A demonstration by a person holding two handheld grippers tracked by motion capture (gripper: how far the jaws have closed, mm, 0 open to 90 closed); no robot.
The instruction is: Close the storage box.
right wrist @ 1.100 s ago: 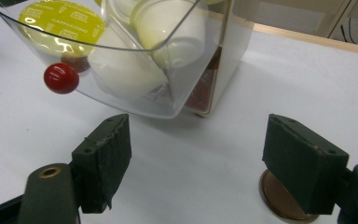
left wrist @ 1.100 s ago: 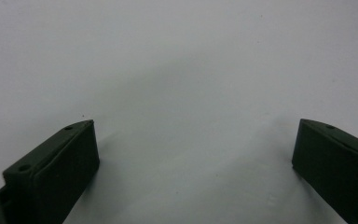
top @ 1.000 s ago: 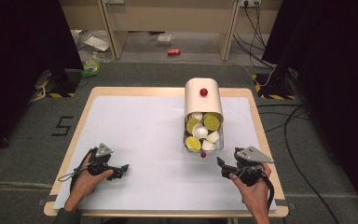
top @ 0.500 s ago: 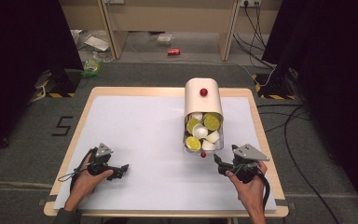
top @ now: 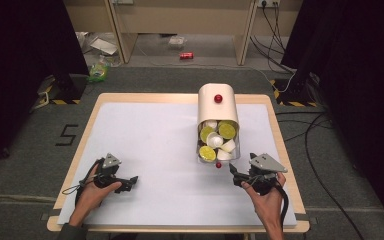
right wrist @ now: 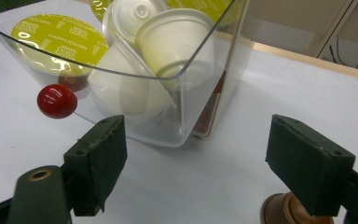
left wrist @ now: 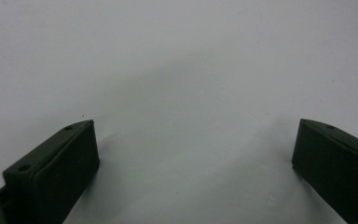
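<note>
Now the right gripper [top: 236,175] has just opened wider, empty.

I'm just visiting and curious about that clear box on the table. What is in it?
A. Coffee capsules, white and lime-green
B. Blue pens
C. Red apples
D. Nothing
A: the right gripper view shows the clear box holding white capsules and one with a lime-green lid printed "cappuccino"; the high view shows the same mix.
</note>
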